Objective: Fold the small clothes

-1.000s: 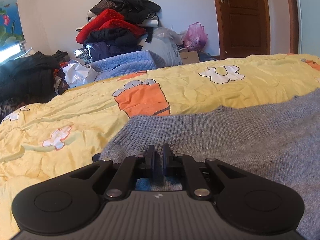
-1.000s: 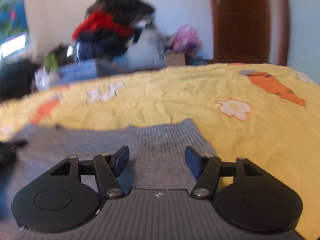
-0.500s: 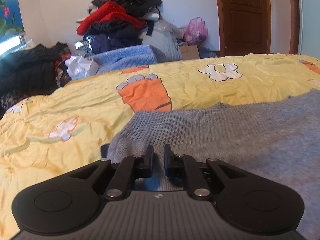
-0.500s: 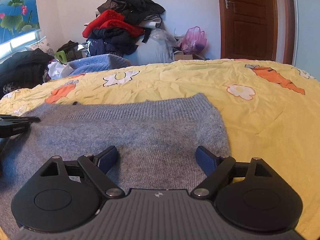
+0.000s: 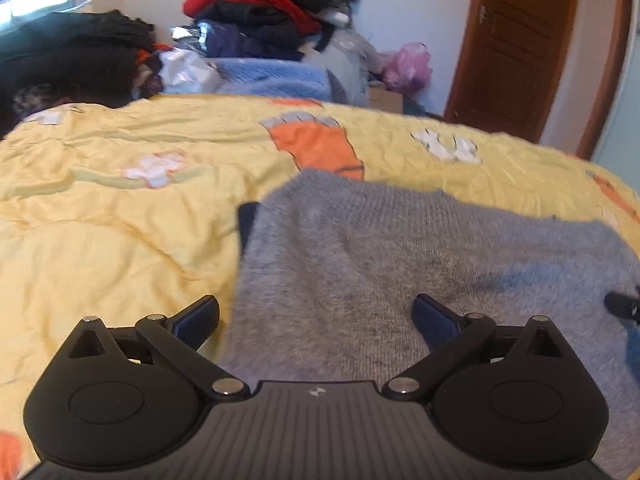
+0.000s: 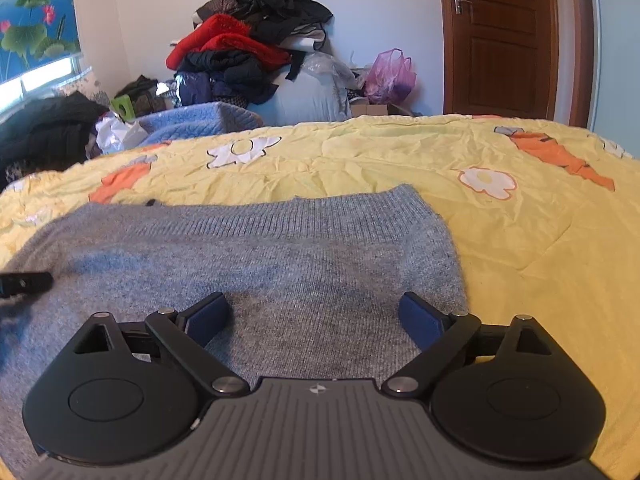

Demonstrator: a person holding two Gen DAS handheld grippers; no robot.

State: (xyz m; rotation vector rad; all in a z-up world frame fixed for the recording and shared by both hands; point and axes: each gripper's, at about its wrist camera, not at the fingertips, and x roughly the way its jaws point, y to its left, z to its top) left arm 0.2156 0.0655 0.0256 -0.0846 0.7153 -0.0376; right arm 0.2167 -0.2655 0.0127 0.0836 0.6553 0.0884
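Currently left gripper (image 5: 316, 314) is released, jaws just sprung wide, nothing pinched; blue pads (image 5: 198, 317) straddle the left edge of the grey knit sweater (image 5: 400, 256). Right gripper (image 6: 314, 316) is also released, jaws just opened a bit further, hovering over the sweater's near right part with only fabric below.

Sweater lies flat on the yellow quilt (image 5: 100, 240), ribbed hem on the far side. Left view is motion-blurred; it alone shows a dark scrap (image 5: 247, 220) poking out at the sweater's left edge, and the other gripper's tip at far right. Right view is sharp; it alone shows the lotus picture (image 6: 36, 20) on the left wall.

Both views catch the clothes pile (image 6: 248, 48), pink bag (image 6: 390, 76) and brown door (image 6: 500, 36). No readable text; just a small emblem on each gripper body.
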